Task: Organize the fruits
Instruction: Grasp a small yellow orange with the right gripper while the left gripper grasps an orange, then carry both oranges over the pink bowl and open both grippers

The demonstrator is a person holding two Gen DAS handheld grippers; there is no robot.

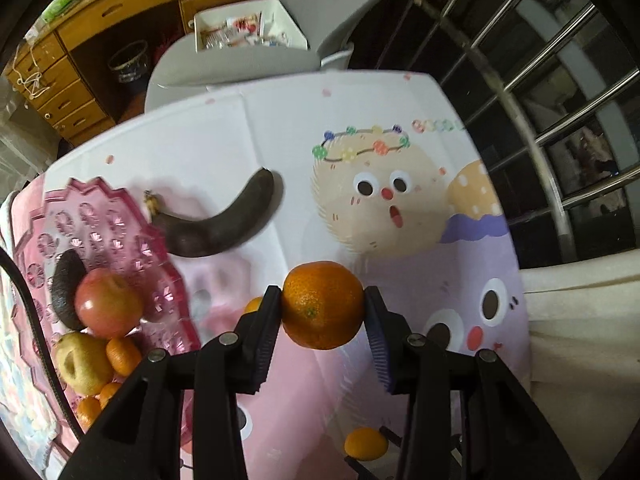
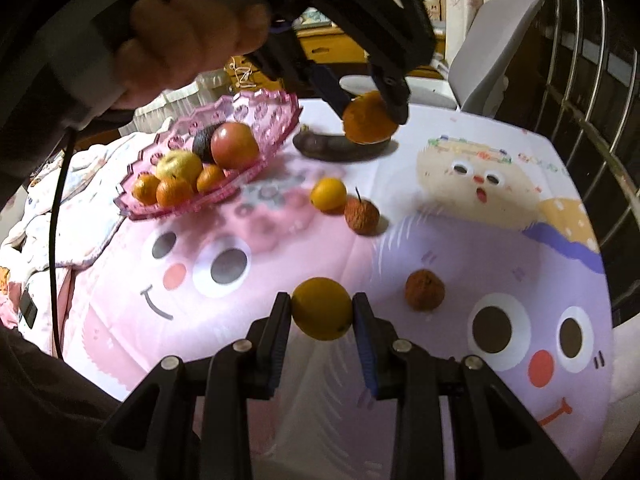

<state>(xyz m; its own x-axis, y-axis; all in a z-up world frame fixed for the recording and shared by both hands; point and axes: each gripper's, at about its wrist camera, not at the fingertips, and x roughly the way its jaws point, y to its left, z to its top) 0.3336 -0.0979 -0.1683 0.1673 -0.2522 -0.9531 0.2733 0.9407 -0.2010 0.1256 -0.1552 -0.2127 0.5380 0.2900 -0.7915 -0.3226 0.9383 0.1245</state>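
Note:
My left gripper is shut on an orange mandarin, held above the cartoon-printed cloth; the right wrist view shows that same gripper and mandarin in the air over a dark overripe banana. My right gripper is shut on a yellow-orange citrus, lifted off the cloth. A pink glass plate at the left holds an apple, a yellow fruit, a dark fruit and several small mandarins. The banana lies just right of the plate.
Loose on the cloth are another yellow-orange citrus, a wrinkled reddish fruit with a stem and a brown wrinkled fruit. A metal railing runs along the right. A person's hand grips the left tool. A grey chair stands beyond the table.

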